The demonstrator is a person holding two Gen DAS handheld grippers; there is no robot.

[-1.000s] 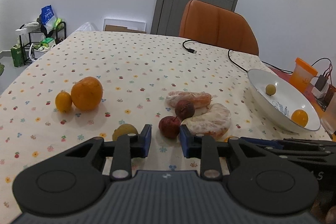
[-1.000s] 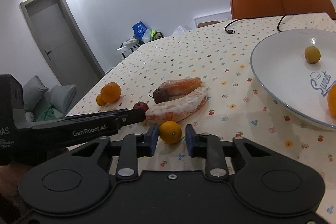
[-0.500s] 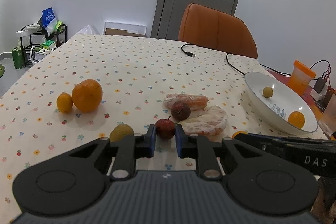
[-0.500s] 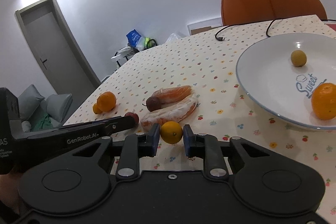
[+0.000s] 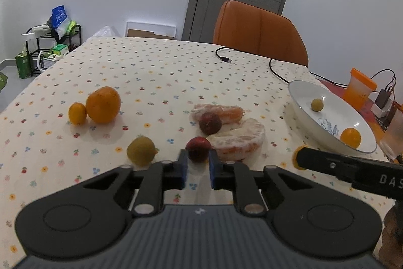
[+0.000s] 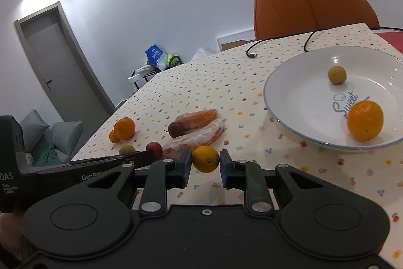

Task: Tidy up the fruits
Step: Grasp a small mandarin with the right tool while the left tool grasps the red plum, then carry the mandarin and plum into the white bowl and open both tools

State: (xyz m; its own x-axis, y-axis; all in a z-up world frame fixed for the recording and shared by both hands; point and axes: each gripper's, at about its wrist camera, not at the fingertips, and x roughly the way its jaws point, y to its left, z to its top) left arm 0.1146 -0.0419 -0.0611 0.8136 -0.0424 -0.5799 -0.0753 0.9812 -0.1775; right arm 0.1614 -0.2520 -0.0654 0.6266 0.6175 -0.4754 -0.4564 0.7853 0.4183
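My left gripper (image 5: 198,168) is shut on a small red fruit (image 5: 198,149) just above the spotted tablecloth. My right gripper (image 6: 205,165) is shut on a small orange (image 6: 205,159), left of the white plate (image 6: 277,82). The plate holds an orange (image 6: 365,121) and a small yellow-green fruit (image 6: 337,75). On the cloth lie two peeled citrus segments (image 5: 239,140), a dark purple fruit (image 5: 210,123), a yellow-green fruit (image 5: 140,151), a large orange (image 5: 103,104) and a smaller one (image 5: 77,113).
A black cable (image 5: 274,67) crosses the far part of the table in front of an orange chair (image 5: 259,34). An orange-lidded cup (image 5: 360,87) and chargers stand behind the plate. The table's left edge drops off beyond the two oranges.
My left gripper's fingers closed in on the red fruit. Both grippers drew back and rose a little, each with its fruit still between the pads.
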